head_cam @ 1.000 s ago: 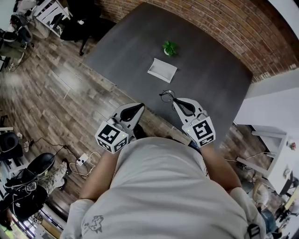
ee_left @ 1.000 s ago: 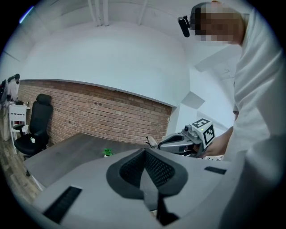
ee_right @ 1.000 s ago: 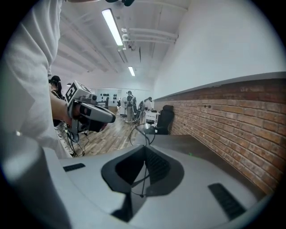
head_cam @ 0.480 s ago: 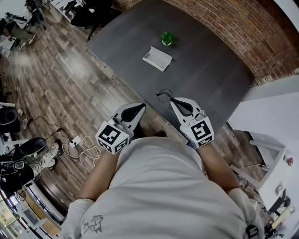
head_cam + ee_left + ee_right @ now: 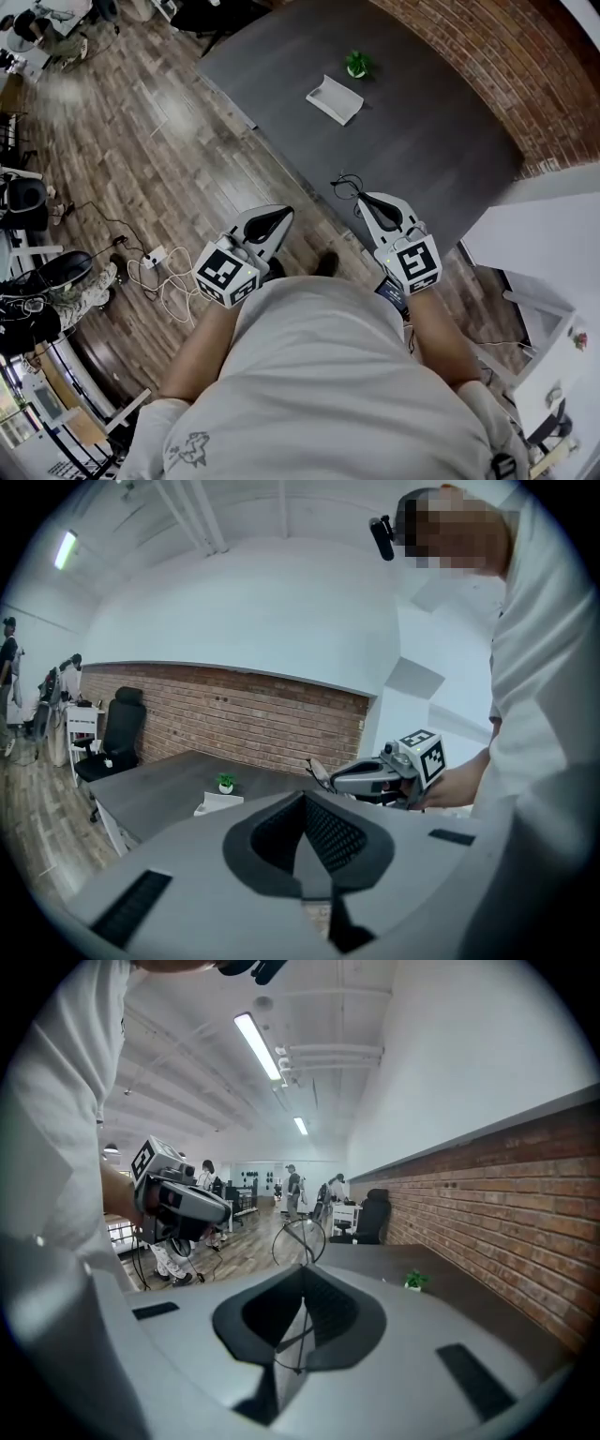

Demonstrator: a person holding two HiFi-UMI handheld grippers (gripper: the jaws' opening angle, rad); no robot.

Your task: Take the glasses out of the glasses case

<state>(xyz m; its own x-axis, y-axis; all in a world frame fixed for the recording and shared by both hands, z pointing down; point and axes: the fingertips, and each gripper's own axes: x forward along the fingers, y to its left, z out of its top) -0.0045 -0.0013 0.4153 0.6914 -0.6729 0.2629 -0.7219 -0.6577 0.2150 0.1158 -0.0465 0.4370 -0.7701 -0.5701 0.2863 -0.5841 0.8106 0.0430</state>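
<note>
Head view puts the glasses (image 5: 345,184) well apart from the glasses case (image 5: 335,99), on the person's side of it, about over the edge of the desk (image 5: 431,141). They stick forward from the tip of the right gripper (image 5: 362,200). Right gripper view shows why they hang there: its fingers are pinched together on the thin wire frame, which runs down through their seam while the round front of the glasses stands up ahead of them. Gripping the frame rather than a lens probably spares the glass.

The white case lies on the desk, seemingly open and empty, so the removal itself looks done. The left gripper (image 5: 279,216) is farther still from the case, over the wooden floor (image 5: 141,141). Its fingers are closed together on nothing, apparently just idle.

Just beyond the case stands a small potted plant (image 5: 356,64).

Counted: one pair of glasses, one case, one plant, two grippers.
</note>
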